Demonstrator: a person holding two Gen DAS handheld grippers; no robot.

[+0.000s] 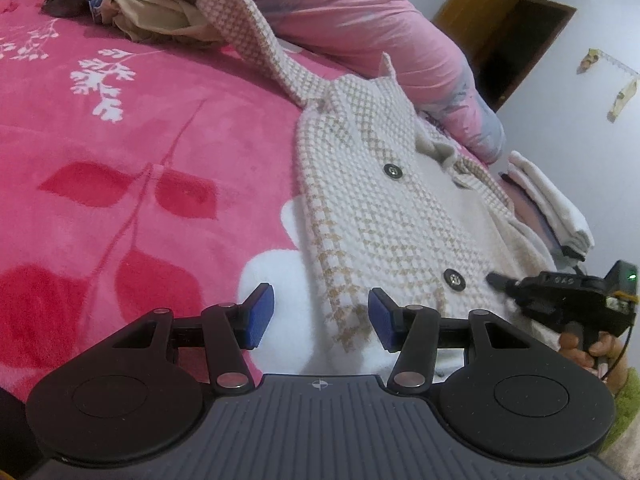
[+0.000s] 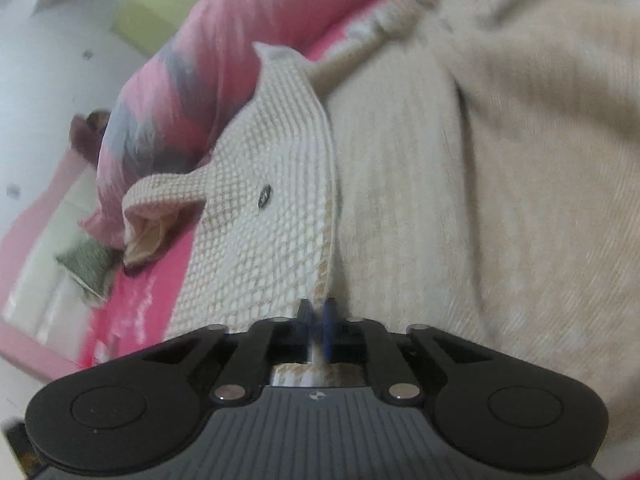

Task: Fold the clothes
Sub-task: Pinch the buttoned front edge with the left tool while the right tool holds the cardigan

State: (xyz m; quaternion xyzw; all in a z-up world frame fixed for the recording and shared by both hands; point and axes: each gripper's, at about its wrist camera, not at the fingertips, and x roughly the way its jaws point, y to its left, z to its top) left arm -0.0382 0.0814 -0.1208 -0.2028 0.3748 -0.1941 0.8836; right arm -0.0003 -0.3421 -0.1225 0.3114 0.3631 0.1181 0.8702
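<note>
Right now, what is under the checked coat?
The pink blanket shows under the checked coat, with a white patch by its hem. Whatever lies beneath the coat's middle is covered.

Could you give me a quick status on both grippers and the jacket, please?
Left gripper open, straddling the hem of the checked jacket. Right gripper shut on its front edge. Jacket spread on pink blanket, sleeve outstretched; nothing blocking.

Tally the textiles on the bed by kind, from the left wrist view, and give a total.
Checked woven coat: 1
Pink quilt: 1
Pink floral blanket: 1
Beige garment in the far pile: 1
Folded white stack at the bed's edge: 1
Total: 5
</note>
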